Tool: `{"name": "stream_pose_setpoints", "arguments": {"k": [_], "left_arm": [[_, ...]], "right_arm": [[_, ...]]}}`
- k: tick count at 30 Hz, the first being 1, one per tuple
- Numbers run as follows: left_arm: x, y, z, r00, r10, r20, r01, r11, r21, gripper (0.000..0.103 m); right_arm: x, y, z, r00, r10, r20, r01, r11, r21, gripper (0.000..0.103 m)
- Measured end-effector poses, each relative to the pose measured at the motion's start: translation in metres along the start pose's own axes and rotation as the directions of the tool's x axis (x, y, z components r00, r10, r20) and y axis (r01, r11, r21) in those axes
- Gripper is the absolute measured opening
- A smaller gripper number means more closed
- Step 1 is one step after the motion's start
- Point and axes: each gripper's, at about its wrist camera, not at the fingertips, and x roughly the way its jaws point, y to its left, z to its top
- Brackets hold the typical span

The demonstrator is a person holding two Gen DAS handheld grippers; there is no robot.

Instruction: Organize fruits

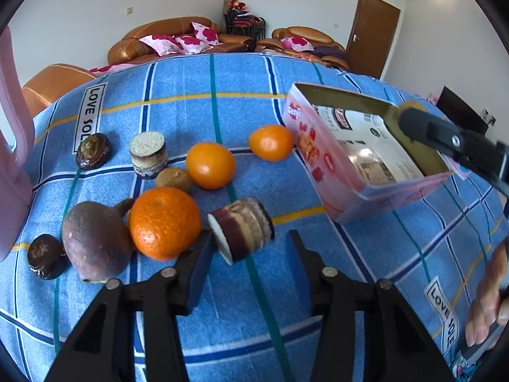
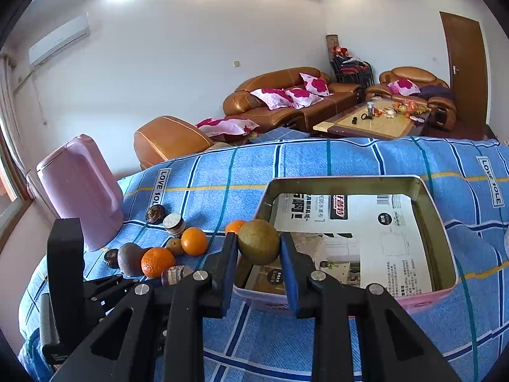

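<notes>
Right gripper [image 2: 258,248] pinches a greenish-brown fruit [image 2: 258,245] over the near edge of the pink tin [image 2: 442,219], possibly just inside, while the left gripper [image 1: 249,254] hangs spread above the blue cloth [image 1: 222,318] beside the oranges [image 1: 164,222].

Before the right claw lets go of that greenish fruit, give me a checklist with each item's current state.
1. Grip: right claw shut on the greenish-brown fruit, pads on both sides: ok.
2. Fruit above the pink tin opening: at its near-left rim, fully inside cannot tell.
3. Tin holds no fruit, only printed paper: ok.
4. Tin sits flat on the blue cloth: ok.
5. Left claw open, holding nothing, away from the tin: ok.
6. Drop height: cannot tell.
</notes>
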Motion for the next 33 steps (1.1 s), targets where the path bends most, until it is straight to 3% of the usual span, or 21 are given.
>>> {"name": "stream_pose_setpoints", "arguments": {"k": [2, 11, 15, 20, 27, 33], "left_arm": [[0.001, 0.005, 0.002, 1.0, -0.008, 0.004, 0.008, 1.0, -0.024, 0.039], [-0.006, 0.01, 0.001, 0.999, -0.013, 0.045, 0.016, 0.997, -0.07, 0.038], [-0.023, 0.0, 0.005, 0.99, 0.011, 0.137, -0.003, 0.998, -0.059, 0.038], [-0.033, -0.034, 0.026, 0.98, -0.042, 0.195, 0.041, 0.999, 0.01, 0.038], [-0.003, -0.077, 0.052, 0.984, -0.109, 0.14, 0.104, 0.994, 0.044, 0.038], [0.02, -0.093, 0.055, 0.99, -0.102, 0.094, 0.098, 0.994, 0.038, 0.038]], "right_arm": [[0.0, -0.002, 0.001, 1.0, -0.008, 0.002, 0.008, 1.0, 0.007, 0.029], [0.001, -0.012, 0.002, 0.999, -0.05, 0.019, 0.05, 0.998, 0.03, 0.029], [-0.011, -0.026, 0.009, 0.991, -0.115, 0.066, 0.112, 0.992, 0.05, 0.028], [-0.02, -0.048, 0.017, 0.962, -0.249, 0.107, 0.245, 0.968, 0.056, 0.028], [0.008, -0.08, 0.013, 0.96, -0.278, -0.015, 0.278, 0.952, 0.128, 0.029], [0.018, -0.083, 0.008, 0.958, -0.278, -0.073, 0.285, 0.95, 0.128, 0.029]]}}
